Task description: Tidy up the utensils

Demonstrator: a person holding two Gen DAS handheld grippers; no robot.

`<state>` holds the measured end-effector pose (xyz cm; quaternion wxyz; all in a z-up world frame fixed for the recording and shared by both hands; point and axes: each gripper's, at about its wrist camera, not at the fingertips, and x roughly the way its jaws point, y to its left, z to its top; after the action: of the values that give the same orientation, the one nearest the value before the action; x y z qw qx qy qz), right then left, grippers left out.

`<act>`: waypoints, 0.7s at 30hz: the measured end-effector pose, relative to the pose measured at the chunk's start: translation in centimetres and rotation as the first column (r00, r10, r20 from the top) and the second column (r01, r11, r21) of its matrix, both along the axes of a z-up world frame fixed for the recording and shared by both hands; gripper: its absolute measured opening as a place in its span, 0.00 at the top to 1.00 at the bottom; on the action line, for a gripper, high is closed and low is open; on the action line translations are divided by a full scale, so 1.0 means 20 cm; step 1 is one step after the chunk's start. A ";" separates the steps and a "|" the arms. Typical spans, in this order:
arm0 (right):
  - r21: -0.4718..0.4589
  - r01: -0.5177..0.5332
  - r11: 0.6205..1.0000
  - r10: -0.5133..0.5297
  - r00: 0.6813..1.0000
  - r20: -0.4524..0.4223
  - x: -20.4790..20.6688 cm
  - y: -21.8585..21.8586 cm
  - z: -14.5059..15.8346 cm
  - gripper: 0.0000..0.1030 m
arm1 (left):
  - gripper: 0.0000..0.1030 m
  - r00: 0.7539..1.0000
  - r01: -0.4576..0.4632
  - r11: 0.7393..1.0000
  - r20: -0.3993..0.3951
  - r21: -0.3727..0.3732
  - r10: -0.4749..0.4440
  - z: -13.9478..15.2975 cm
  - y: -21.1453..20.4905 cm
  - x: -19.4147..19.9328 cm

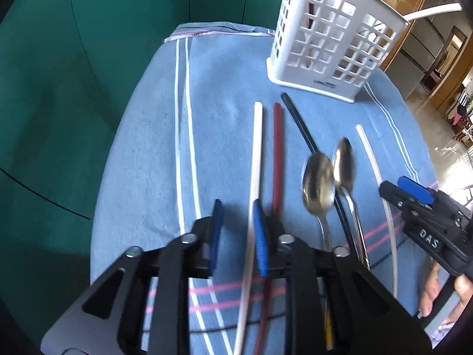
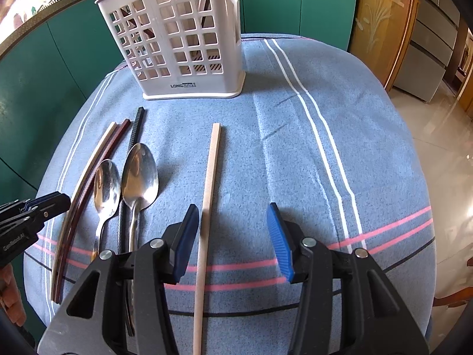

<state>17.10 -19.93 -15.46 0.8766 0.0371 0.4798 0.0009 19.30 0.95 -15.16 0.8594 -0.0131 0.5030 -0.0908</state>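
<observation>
Utensils point(image 2: 139, 174) lie on striped blue cloth point(image 2: 295, 162) by green cabinets point(image 1: 74, 74); both claws empty, parted.

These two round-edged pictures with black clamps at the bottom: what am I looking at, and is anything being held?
Each picture comes from a camera mounted on a hand-held gripper; a person carries one in each hand. The left gripper and right gripper both stand open, holding nothing. On the blue striped cloth lie two metal spoons, a white stick, a dark red stick, a black stick and a pale stick that runs between the right gripper's fingers. A white slotted utensil holder stands behind them, already holding a few pieces.
</observation>
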 end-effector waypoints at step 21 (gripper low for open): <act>-0.010 0.007 1.000 -0.007 1.000 -0.017 0.08 -0.01 0.00 0.54 | 0.58 0.999 0.034 0.998 -0.014 0.050 -0.033 0.00 -0.07 0.17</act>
<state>18.71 -20.19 -15.51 0.8727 0.0344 0.4871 -0.0048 22.70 -0.42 -15.25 0.8545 0.0163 0.5109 -0.0925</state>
